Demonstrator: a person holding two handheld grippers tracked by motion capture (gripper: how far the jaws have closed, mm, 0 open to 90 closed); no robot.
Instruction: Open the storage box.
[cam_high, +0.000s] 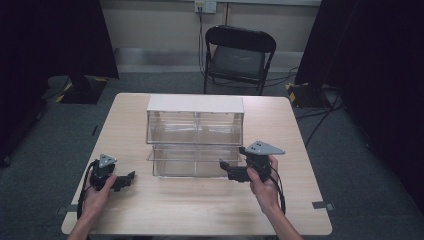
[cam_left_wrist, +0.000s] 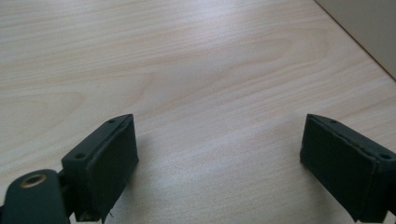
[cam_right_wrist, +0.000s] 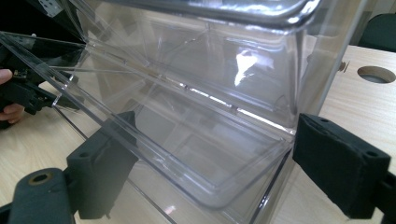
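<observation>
On the left of the pale wooden worktop (cam_high: 200, 205), the person's left hand (cam_high: 97, 192) holds the left tongs (cam_high: 127, 178) low over the bare wood, well apart from the box and pointing toward it. In the left gripper view these tongs (cam_left_wrist: 219, 161) stand wide, with nothing between the two black jaws, and under them is plain wood grain; the jaws are cut off by the bottom edge. In the middle of the worktop stands a clear plastic box (cam_high: 195, 135) with a white top (cam_high: 195, 104), and its lower front part seems to be drawn or tilted outward, but the clear walls make the exact form hard to read. At the right, the right hand (cam_high: 265, 182) holds the right tongs (cam_high: 223, 166) just at the lower right front of the box. In the right gripper view the right tongs (cam_right_wrist: 212, 161) are also wide, and the open clear part of the box (cam_right_wrist: 196, 140) lies between the jaws; whether a jaw touches the plastic I cannot tell. Behind the worktop a black folding chair (cam_high: 239, 55) stands on the grey floor (cam_high: 350, 150).
</observation>
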